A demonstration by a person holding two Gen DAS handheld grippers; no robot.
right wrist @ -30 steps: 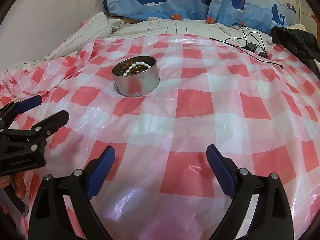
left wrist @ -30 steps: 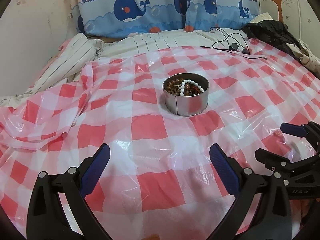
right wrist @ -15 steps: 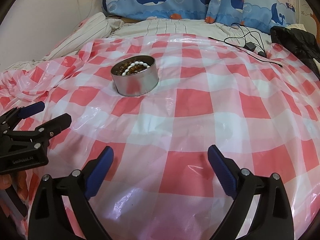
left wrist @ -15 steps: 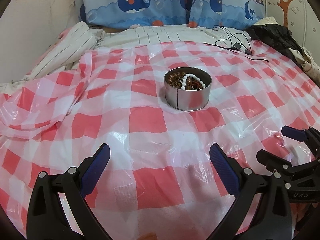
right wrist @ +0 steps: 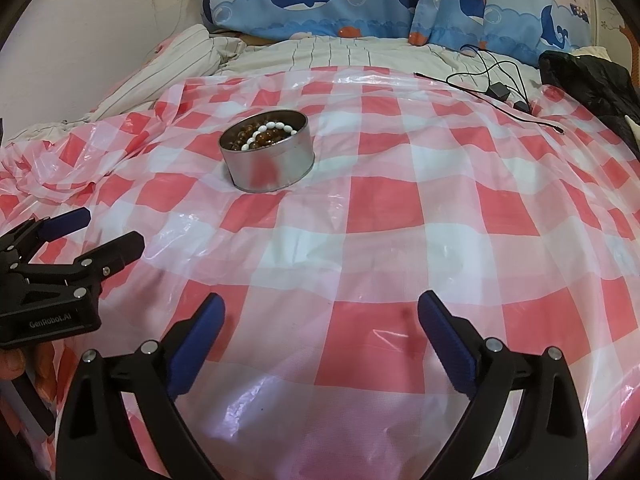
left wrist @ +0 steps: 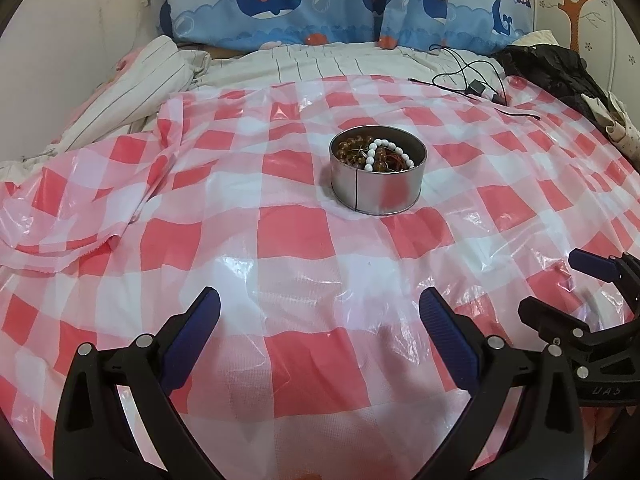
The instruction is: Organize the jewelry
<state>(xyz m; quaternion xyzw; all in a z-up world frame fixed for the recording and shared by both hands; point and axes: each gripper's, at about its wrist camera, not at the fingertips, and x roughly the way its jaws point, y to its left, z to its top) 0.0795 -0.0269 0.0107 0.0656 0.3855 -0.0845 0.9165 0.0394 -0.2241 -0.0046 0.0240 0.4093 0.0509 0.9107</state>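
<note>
A round silver tin (left wrist: 378, 192) stands on the red-and-white checked plastic sheet (left wrist: 288, 240); it also shows in the right wrist view (right wrist: 268, 168). Inside lie a white bead bracelet (left wrist: 386, 154) (right wrist: 272, 132) and brown bead bracelets (left wrist: 352, 148) (right wrist: 244, 138). My left gripper (left wrist: 320, 312) is open and empty, well short of the tin. My right gripper (right wrist: 320, 312) is open and empty too, with the tin ahead to its left. Each gripper shows at the edge of the other's view: the right gripper (left wrist: 560, 284) and the left gripper (right wrist: 100, 228).
A striped blanket (left wrist: 132, 104) is bunched at the back left. Black cables with a small adapter (left wrist: 476, 88) lie at the back right, beside a black garment (left wrist: 552, 68). Whale-print pillows (left wrist: 304, 8) line the wall behind.
Both grippers have drawn slightly nearer the tin, which sits lower and larger in both views. Both stay open and empty.
</note>
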